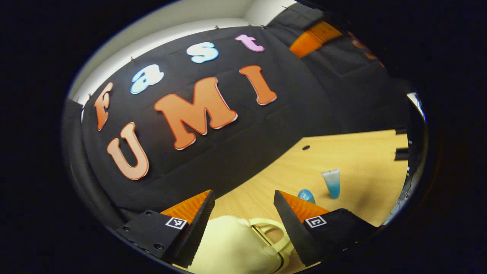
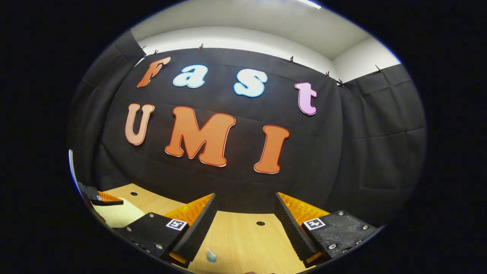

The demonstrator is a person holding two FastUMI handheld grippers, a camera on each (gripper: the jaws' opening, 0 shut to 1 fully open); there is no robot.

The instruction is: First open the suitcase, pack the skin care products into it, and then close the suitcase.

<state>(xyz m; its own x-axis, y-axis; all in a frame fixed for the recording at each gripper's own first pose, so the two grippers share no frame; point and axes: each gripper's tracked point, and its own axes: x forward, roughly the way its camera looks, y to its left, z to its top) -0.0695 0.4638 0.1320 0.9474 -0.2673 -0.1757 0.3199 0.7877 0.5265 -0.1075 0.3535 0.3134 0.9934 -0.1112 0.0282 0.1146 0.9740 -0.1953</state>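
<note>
A cream suitcase (image 1: 232,247) lies on the wooden table just below my left gripper (image 1: 243,196), its handle (image 1: 270,232) between the two fingers. That gripper is open and holds nothing. A blue tube (image 1: 331,183) stands cap-down to the right, with a small round blue bottle (image 1: 306,196) beside it, partly behind one finger. My right gripper (image 2: 245,196) is open and empty above the table, with the tip of a tube (image 2: 211,255) below it. At the far left of the right gripper view, the left gripper (image 2: 101,198) hovers over the suitcase (image 2: 118,215).
The wooden table (image 1: 361,152) runs up to the black cloth wall, with small round holes (image 2: 260,223) in its top. Dark clamps (image 1: 401,154) sit at the table's right edge in the left gripper view.
</note>
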